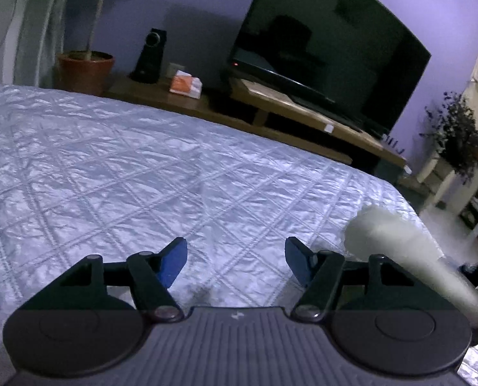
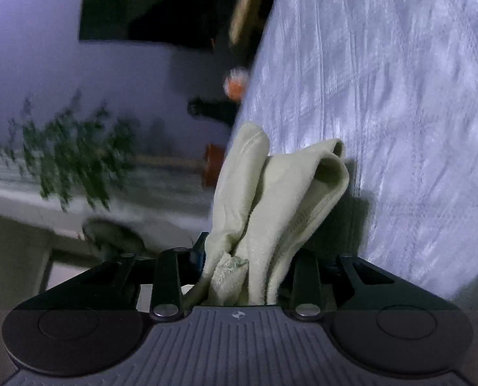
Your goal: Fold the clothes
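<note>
One pale cream folded cloth (image 2: pixel 271 206) is clamped between the right gripper (image 2: pixel 248 257) fingers, their pads hidden; the left gripper (image 1: pixel 235 257) fingers stand apart over the quilted silver bedspread (image 1: pixel 110 160).

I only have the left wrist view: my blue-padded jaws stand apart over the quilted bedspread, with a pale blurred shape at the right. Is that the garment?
Observer: Yes. The right wrist view shows a pale cream knitted cloth, bunched in folds.
Operator: Is it held?
Observer: The right gripper is closed on its lower end.
Operator: Does it lie on the bed?
Observer: No, its loose end stands free beside the silvery quilted bedspread.
Operator: And mine?
Observer: The left gripper holds nothing.
</note>
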Available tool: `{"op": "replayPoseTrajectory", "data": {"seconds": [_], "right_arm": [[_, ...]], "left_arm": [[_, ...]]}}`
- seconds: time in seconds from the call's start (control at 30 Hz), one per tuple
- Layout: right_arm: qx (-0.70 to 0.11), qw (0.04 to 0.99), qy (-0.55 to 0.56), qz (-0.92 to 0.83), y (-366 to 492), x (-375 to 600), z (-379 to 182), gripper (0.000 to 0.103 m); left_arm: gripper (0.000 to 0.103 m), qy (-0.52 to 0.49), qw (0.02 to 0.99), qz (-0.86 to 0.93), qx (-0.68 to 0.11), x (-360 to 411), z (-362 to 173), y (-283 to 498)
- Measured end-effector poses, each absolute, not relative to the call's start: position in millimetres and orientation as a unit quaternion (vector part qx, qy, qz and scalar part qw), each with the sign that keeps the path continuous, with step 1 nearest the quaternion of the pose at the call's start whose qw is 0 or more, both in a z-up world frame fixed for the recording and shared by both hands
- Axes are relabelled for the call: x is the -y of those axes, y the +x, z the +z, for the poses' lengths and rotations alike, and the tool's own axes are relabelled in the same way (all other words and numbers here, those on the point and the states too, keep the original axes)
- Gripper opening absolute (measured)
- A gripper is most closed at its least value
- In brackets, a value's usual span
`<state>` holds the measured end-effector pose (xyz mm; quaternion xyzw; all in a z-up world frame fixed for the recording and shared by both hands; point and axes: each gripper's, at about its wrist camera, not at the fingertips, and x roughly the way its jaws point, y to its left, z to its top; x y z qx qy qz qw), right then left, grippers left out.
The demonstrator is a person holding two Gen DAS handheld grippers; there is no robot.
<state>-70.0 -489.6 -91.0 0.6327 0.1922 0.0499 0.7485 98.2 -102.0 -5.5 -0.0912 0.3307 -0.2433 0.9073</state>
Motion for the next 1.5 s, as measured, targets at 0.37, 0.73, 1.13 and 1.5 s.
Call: {"op": "replayPoseTrajectory", "data": {"seconds": [0.37,0.73,1.13,1.5], "right_arm": [[-0.026,0.799,0.582,-0.148,-125.1,611.3,-41.2,0.039],[-0.091,0.781,0.545,-0.291,-118.5,652.1,-102.7,0.048],[-0.258,0.895,0.105,-0.349,-91.7,572.1,-10.2,0.061],[-0.358,0.873,0.091,-0.319,-50.3,575.9,-27.3,0.068]], "left_arm": [[0.063,-0.049,0.905,-0.257,-0.336,122.1,-10.2,94.0],[0.063,-0.023,0.901,-0.269,-0.339,132.5,-15.2,87.3],[0.066,-0.006,0.896,-0.292,-0.334,143.6,-12.2,79.2],[0.067,0.020,0.910,-0.286,-0.300,148.5,-5.7,61.4]]}}
